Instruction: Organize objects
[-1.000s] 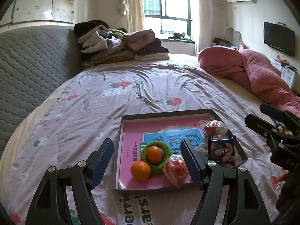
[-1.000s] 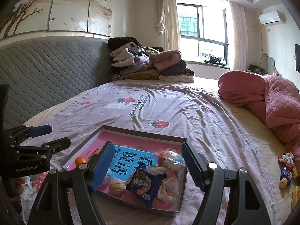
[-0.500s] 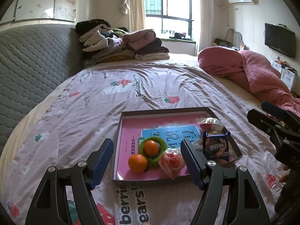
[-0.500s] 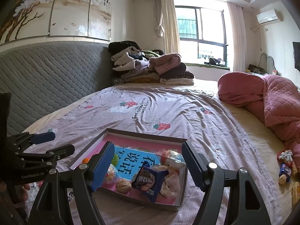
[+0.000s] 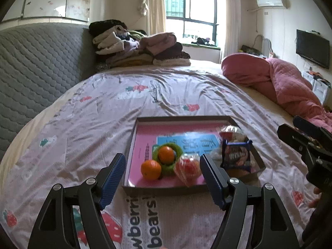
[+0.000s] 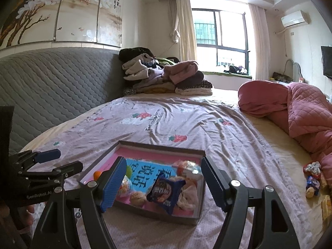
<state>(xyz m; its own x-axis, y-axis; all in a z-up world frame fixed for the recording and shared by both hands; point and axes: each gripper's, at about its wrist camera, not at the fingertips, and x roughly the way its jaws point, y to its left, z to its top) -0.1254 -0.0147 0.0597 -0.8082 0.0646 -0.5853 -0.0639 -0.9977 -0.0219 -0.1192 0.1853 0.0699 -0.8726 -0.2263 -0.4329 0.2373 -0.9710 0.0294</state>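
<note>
1. Left gripper (image 5: 162,173): jaws wide apart, nothing between the blue pads; held above the bedspread, just short of the tray's near edge.
2. Right gripper (image 6: 164,181): jaws wide apart, holding nothing; held over the near side of the tray, its pads clear of the contents.
3. Tray (image 5: 178,119): shallow, dark-rimmed, lying flat on the bedspread (image 5: 83,128); a pink sheet with a blue printed panel lines its floor.
4. Orange (image 5: 151,169): loose in the tray's near left part, just beside the green ring.
5. Second orange (image 5: 166,154): seated in the green ring (image 5: 178,149).
6. Red clear-wrapped snack (image 5: 187,169): near edge of the tray, to the right of the ring.
7. Blue snack packet (image 6: 166,189): propped upright at the tray's right side, among pale wrapped items.
8. Walnut (image 6: 137,197): in the tray, just left of the blue packet.
9. Loose snacks (image 6: 313,178): on the bare mattress, well apart from the tray, beside the pink quilt (image 6: 296,108).
10. Folded clothes (image 6: 164,76): piled at the head of the bed against the grey headboard (image 6: 51,89).
</note>
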